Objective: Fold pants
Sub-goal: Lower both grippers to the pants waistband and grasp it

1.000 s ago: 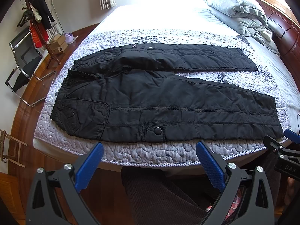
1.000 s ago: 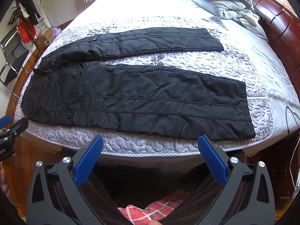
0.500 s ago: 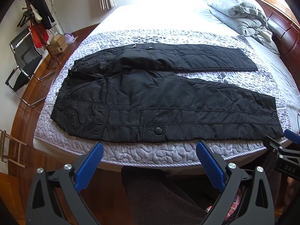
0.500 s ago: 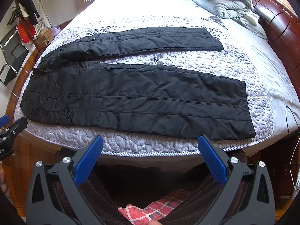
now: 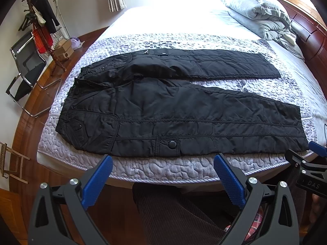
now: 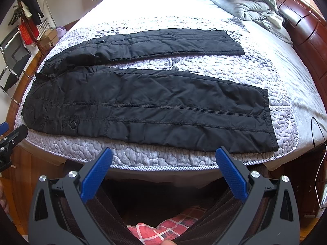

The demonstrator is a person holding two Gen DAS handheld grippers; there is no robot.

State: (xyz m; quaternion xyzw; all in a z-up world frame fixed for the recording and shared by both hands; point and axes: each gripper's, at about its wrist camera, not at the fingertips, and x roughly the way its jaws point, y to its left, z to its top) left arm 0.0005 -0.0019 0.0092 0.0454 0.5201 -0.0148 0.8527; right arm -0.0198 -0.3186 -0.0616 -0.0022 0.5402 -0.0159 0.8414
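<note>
nothing moved: pants [image 5: 184, 110] lie beyond both spread claws [image 5: 163, 163].

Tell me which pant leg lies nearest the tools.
The wider leg along the bed's near edge, with the snap button; the other leg lies farther up the bed.

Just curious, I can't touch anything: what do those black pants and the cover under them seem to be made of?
The pants look like padded synthetic, perhaps nylon: faint sheen, puffy creases, stitched lines. The bed cover looks like quilted cotton or polyester: pebble-shaped stitching, matte. Fibres are a guess.
</note>
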